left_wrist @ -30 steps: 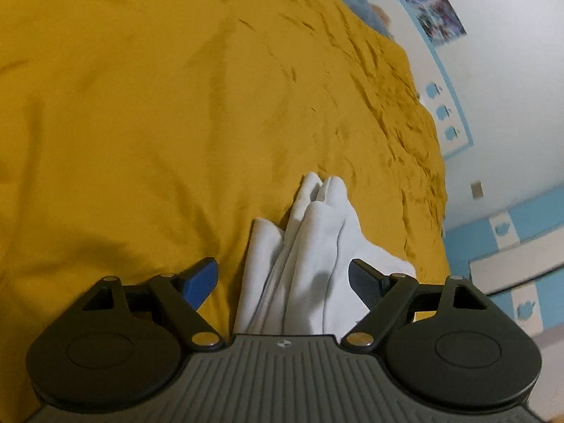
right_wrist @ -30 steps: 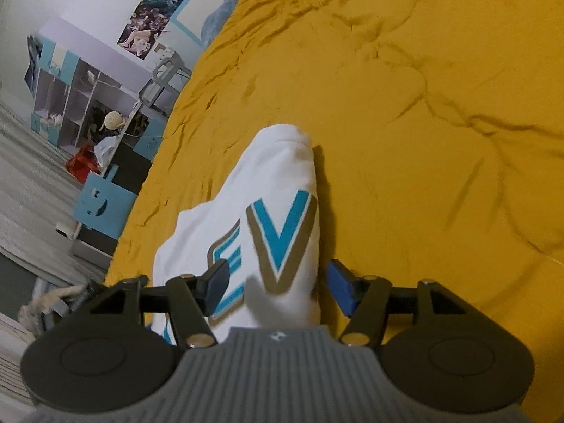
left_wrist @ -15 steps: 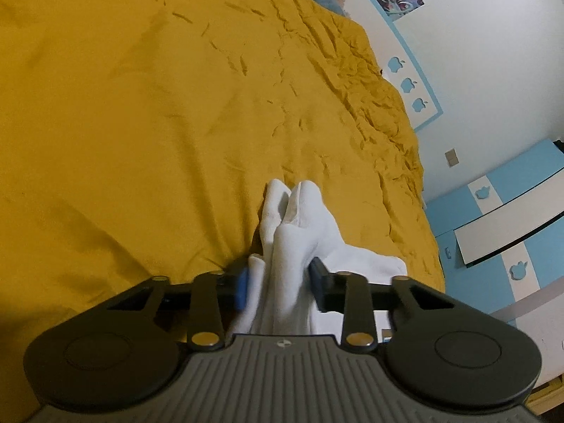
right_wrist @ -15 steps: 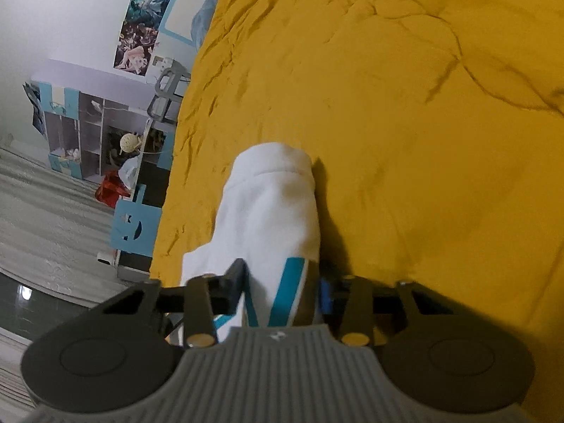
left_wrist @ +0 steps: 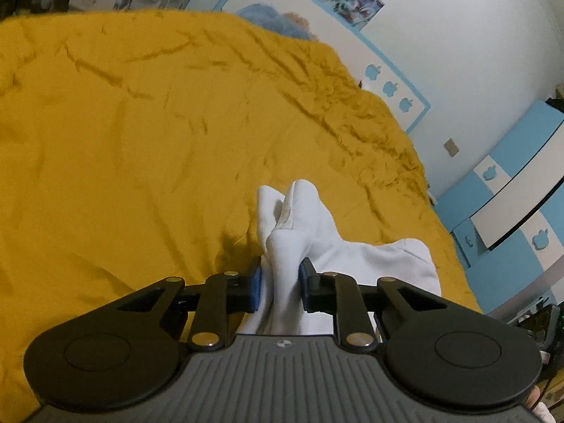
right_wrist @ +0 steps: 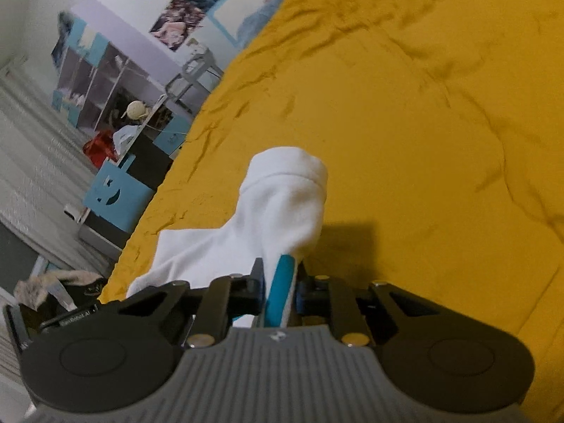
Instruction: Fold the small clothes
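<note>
**Both grippers clamped on the garment**

The left gripper (left_wrist: 280,283) has just been closing; its jaws now pinch a bunched fold of the white garment (left_wrist: 303,225), with cloth pressed between the pads. The right gripper (right_wrist: 278,290) has likewise just been closing and grips another part of the garment (right_wrist: 278,204), at the teal stripe (right_wrist: 280,289). The garment lies on the yellow bedspread (left_wrist: 123,148) near its edge, gathered and raised at both pinch points, the rest draped on the cover. Blue furniture (left_wrist: 511,190) stands beside the bed.
</note>
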The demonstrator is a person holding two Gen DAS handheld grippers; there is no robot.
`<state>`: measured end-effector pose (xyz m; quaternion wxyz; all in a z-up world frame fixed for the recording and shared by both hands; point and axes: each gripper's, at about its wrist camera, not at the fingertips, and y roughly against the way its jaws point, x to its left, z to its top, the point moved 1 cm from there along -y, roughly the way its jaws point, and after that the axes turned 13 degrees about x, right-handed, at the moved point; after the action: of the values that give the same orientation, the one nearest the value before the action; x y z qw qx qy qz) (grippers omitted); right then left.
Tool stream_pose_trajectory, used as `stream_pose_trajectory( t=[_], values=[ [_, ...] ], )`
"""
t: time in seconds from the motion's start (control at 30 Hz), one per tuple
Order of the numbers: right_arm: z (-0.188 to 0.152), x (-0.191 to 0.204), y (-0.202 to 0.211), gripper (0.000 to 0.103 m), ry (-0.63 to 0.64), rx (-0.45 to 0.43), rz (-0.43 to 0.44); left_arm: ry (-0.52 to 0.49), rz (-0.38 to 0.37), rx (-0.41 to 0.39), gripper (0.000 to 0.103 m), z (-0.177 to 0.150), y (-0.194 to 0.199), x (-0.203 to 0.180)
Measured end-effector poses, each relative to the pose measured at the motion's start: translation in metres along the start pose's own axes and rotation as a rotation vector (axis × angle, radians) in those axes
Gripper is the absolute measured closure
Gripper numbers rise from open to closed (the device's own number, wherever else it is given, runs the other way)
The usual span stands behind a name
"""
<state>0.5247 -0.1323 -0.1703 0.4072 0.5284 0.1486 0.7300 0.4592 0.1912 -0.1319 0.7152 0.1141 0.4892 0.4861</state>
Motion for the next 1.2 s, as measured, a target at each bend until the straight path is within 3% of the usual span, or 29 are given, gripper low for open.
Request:
stream_pose_trajectory(
  t=[0.3, 0.73, 0.97, 1.2],
  values=[
    [-0.019, 0.069, 0.08, 0.094, 0.221, -0.089, -0.007, -0.05, -0.044, -0.138, 0.081, -0.021, 0.08, -0.045],
    [-0.087, 0.136, 0.228, 0.095, 0.376, -0.251, 0.019, -0.132, -0.131, -0.263, 0.081, -0.074, 0.184, -0.121],
    [-0.139, 0.135, 0.309, 0.095, 0.408, -0.308, -0.019, -0.15, -0.174, -0.248, 0.081, -0.112, 0.2, -0.154],
    [-0.19, 0.109, 0.357, 0.095, 0.366, -0.287, -0.05, -0.147, -0.172, -0.165, 0.081, -0.14, 0.19, -0.164]
  ],
)
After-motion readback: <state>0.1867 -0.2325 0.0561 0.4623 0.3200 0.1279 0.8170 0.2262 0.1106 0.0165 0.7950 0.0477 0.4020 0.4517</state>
